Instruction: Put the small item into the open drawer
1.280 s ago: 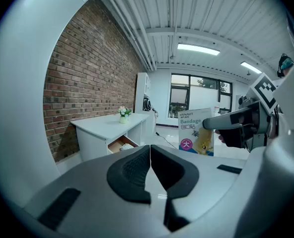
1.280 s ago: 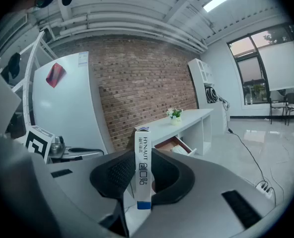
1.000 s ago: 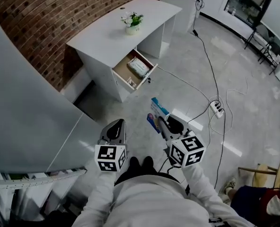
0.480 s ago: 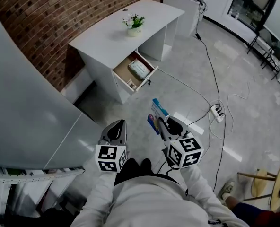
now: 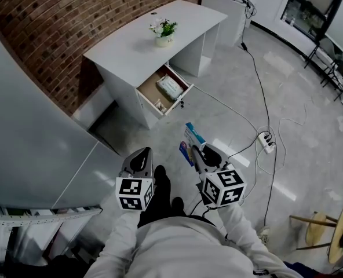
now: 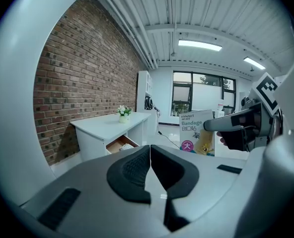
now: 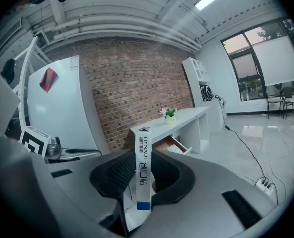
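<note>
R gripper edged twd drawer; box clamped btwn jaws.

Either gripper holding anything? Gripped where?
Right gripper clamps the bandage box by its two broad faces, box standing upright. Left gripper: shut, empty.

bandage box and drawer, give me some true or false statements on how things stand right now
1. The right tool is shut on the bandage box. True.
2. The left tool grips a second box. False: its jaws are together with nothing between them.
3. The drawer is closed. False: it is pulled open, and a packet lies in it.
4. A potted plant stands on the desk. True.
5. The bandage box lies in the drawer. False: it is in the right tool, above the floor and well short of the desk.
</note>
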### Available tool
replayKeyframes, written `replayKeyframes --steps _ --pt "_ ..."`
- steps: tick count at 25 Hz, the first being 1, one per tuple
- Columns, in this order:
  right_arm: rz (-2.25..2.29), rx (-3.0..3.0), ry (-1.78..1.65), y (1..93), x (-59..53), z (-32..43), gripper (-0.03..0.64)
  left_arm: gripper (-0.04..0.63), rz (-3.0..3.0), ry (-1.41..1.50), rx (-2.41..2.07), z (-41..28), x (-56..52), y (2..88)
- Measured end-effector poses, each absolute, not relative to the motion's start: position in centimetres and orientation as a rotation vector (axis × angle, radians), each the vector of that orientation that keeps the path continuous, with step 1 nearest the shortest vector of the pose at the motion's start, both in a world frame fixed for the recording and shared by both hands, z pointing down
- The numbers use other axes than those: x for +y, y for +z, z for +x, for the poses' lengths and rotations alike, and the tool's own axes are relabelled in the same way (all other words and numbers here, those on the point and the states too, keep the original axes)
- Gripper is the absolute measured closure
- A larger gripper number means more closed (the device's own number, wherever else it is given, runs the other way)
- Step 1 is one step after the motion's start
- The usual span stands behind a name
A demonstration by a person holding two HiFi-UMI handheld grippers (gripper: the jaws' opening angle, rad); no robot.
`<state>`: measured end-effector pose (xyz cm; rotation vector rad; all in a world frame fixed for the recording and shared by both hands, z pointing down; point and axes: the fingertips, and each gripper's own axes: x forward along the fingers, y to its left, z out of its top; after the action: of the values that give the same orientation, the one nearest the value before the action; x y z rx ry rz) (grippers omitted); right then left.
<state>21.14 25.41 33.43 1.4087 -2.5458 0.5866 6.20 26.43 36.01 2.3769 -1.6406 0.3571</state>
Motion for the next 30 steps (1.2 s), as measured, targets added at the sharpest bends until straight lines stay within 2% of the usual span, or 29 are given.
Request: replayKeyframes --steps 8,30 --pt "1.401 -2.520 0.598 34.3 21.0 19.8 0.501 0.575 2.370 0.361 -1.618 5.0 21.6 37.0" --pt "1.462 -2.382 0.674 37.4 1.0 13.9 0.500 0.575 2.424 0.411 -1.424 0.1 -0.1 39.9"
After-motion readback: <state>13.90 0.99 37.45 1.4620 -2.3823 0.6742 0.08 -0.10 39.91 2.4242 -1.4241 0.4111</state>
